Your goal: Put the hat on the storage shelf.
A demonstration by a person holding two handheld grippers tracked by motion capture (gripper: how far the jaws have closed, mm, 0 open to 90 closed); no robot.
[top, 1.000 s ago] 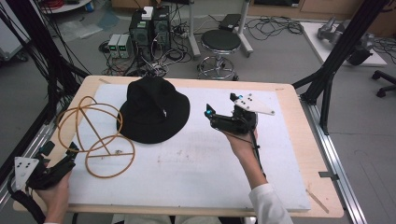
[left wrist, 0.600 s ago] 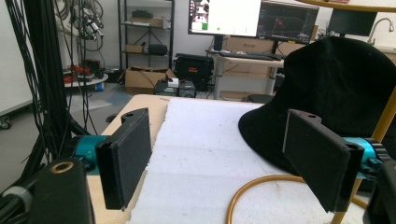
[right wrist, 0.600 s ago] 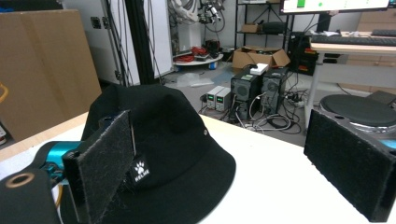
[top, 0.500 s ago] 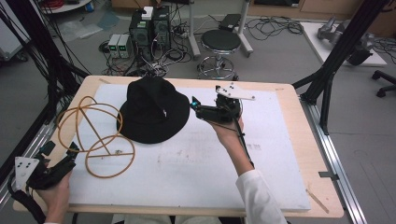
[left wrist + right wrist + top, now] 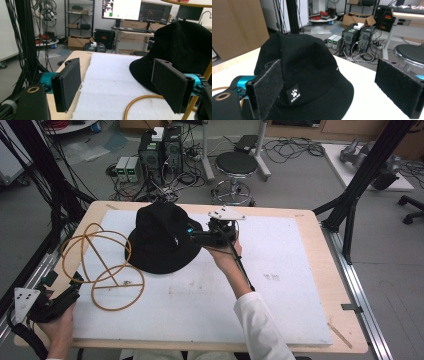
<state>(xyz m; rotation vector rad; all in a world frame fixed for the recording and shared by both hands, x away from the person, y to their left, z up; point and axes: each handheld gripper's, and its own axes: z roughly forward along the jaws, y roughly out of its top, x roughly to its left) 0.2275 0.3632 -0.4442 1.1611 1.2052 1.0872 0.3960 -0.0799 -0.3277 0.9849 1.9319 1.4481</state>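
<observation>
The hat [image 5: 312, 75] was matt black woven cloth, soft and faintly ribbed, with a small stitched label of smoother fabric; the right gripper [image 5: 200, 236] had jaws faced with rough, fuzzy black padding over hard matt plastic, with glossy teal metal fittings; the tabletop [image 5: 310, 220] was pale bare wood under a white foam sheet [image 5: 110, 82], grainy and dull; the hose [image 5: 107, 270] looked smooth, slightly shiny amber rubber.

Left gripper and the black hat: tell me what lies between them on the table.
In the high view, the looped orange cord lies on the white foam mat between the left gripper and the black hat.
</observation>
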